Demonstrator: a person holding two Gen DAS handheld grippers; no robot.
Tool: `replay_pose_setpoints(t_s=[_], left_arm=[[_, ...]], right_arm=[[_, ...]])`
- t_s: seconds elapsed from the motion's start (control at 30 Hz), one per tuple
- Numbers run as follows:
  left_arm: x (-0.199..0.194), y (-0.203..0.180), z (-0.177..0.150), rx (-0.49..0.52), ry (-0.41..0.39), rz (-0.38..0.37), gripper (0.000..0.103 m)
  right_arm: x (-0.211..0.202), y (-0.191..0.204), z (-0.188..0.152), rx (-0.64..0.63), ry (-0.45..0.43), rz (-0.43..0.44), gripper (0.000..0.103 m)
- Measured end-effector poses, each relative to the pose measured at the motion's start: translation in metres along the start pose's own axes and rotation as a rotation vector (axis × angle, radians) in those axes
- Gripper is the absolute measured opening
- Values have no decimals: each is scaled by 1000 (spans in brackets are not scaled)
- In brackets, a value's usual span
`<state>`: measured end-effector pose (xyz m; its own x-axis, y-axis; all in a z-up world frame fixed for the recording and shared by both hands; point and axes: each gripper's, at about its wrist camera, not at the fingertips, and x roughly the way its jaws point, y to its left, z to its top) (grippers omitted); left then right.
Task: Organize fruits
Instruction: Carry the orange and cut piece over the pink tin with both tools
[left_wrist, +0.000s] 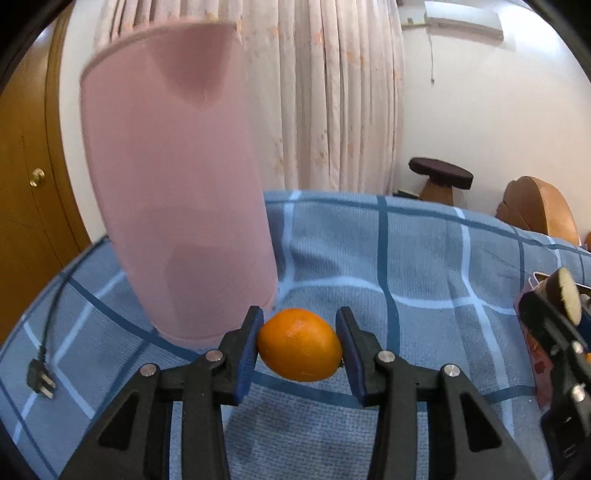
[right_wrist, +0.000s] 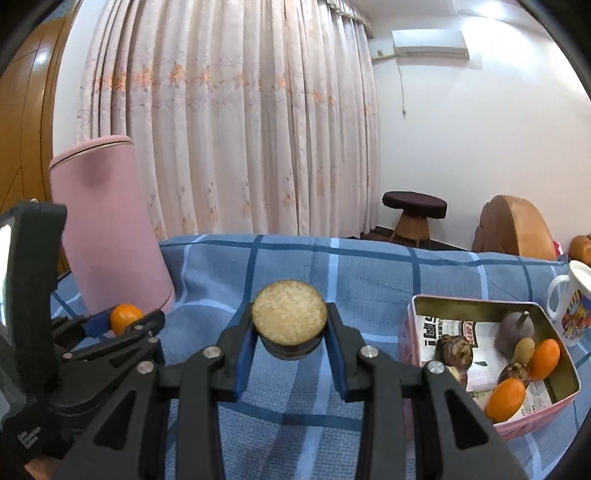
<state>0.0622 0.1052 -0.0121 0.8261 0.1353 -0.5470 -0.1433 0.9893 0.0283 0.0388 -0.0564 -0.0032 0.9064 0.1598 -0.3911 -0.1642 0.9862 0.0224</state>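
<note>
A home bedroom here: floral curtains (right_wrist: 229, 122) at twelve o'clock, wall air conditioner (right_wrist: 428, 43) at one, wooden door (left_wrist: 26, 177) at nine, checked bedsheet (right_wrist: 295, 266) below.

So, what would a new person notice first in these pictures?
Probably the bright orange held between the fingers of the left tool, just in front of the tall pink container. Next, the right tool grips a round, pale-topped piece, with the tin box of fruit to its right.
</note>
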Motion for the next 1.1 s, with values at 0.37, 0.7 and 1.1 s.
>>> replay_pose_setpoints(t_s=[0.37,0.7,1.1], left_arm=[[-9,-8,3,23,-64,27,43],[-21,-11,-4,11,-77,26,43],[-32,-15,-12,-4,-90,25,43]], right_arm=[[-14,4,-4,-28,-36,-21,38],[-18,3,-6,-24,-34,-26,38],[-28,0,-10,-21,-34,-34,38]])
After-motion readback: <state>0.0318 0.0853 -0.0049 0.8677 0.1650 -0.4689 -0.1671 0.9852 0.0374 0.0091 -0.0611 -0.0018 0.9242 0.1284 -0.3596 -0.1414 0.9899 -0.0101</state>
